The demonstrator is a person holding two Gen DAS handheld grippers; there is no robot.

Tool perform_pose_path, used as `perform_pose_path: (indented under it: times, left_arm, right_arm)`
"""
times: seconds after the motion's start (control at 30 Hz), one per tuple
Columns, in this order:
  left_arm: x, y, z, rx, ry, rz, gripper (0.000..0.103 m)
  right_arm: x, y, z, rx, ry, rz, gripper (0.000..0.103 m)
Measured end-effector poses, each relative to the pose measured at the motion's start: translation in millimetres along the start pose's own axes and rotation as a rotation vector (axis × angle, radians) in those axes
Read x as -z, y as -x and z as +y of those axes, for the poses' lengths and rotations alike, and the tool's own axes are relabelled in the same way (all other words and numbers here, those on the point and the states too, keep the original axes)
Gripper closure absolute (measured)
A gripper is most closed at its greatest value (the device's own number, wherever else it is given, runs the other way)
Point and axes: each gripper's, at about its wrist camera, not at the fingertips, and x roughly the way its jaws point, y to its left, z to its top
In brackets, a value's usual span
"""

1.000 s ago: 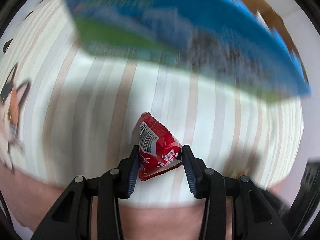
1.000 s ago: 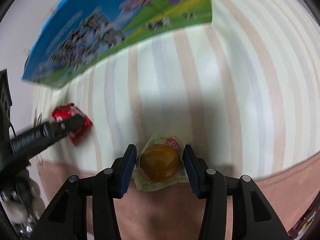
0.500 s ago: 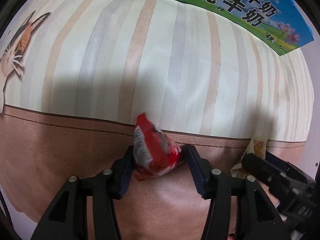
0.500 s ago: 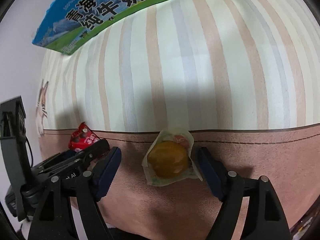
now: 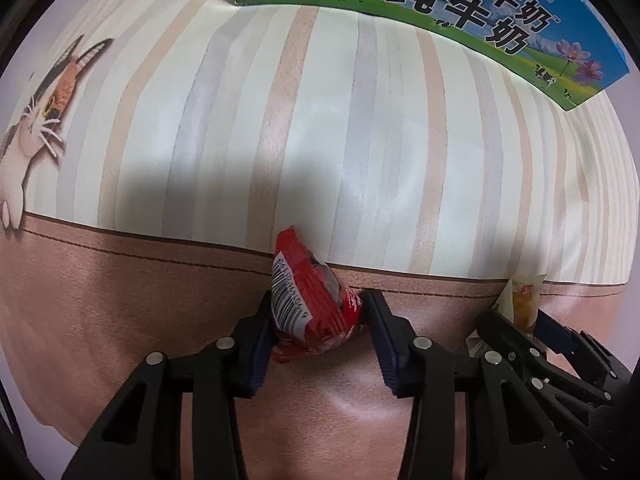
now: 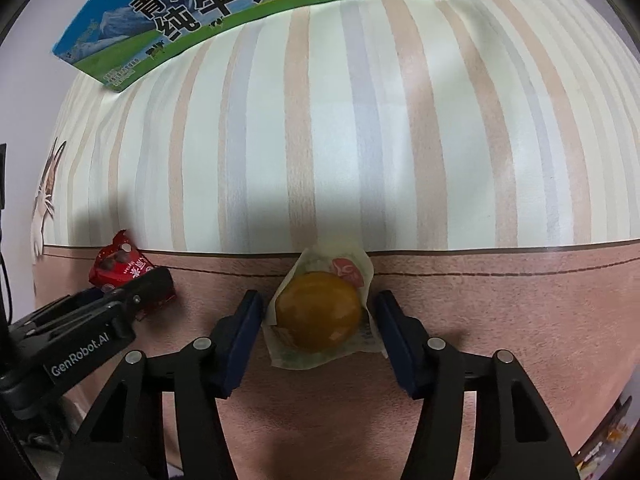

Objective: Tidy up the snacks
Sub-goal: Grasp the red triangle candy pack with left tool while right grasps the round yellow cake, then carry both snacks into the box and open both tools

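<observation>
A red snack packet (image 5: 312,304) with a barcode stands between the pads of my left gripper (image 5: 316,320), whose jaws are closing and press on it from both sides. In the right wrist view the same red packet (image 6: 120,266) shows under the left gripper's finger (image 6: 136,300). A round golden pastry in a clear wrapper (image 6: 320,312) lies on the pink band of the tablecloth, between the pads of my right gripper (image 6: 318,316). Those jaws are closing, and the pads stand at the wrapper's edges without squeezing it. The left wrist view shows the pastry (image 5: 524,304) at the right.
A blue and green milk carton box (image 5: 440,4) (image 6: 208,12) lies at the far side of the striped tablecloth (image 5: 320,120). A cat print (image 5: 44,100) marks the cloth's left part. The two grippers stand close side by side over the pink band (image 6: 520,320).
Both grippers moved from the striped area back to the pink band, away from the milk box. The right jaws let go of the pastry, spread wide, then narrowed. The left jaws still hold the red packet.
</observation>
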Motion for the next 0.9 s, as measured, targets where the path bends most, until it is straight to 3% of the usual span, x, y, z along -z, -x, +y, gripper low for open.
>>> perform_pose_path:
  times: [0.43,0.67,0.87,0.9]
  left_arm:
    - [1.0,50.8,-7.6,0.014,-0.037,-0.062,0.066]
    - [-10.8,97.7,-17.6,0.075,-0.045,-0.116,0.066]
    - [-39.1,145.5,-32.3,0.163,-0.049,-0.175,0.066]
    - [-42.7,152.0,-21.4,0.176,-0.050,-0.184,0.066]
  right_arm:
    - [7.7,40.6,-12.6,-0.072,-0.002,-0.074,0.051]
    - [-1.5,73.1,-12.9,-0.143,-0.001,-0.115,0.053]
    - [-28.1,112.0,-5.9,-0.214,-0.001,-0.181,0.053]
    - [-34.7,120.7,-5.2,-0.223,0.000,-0.196,0.053]
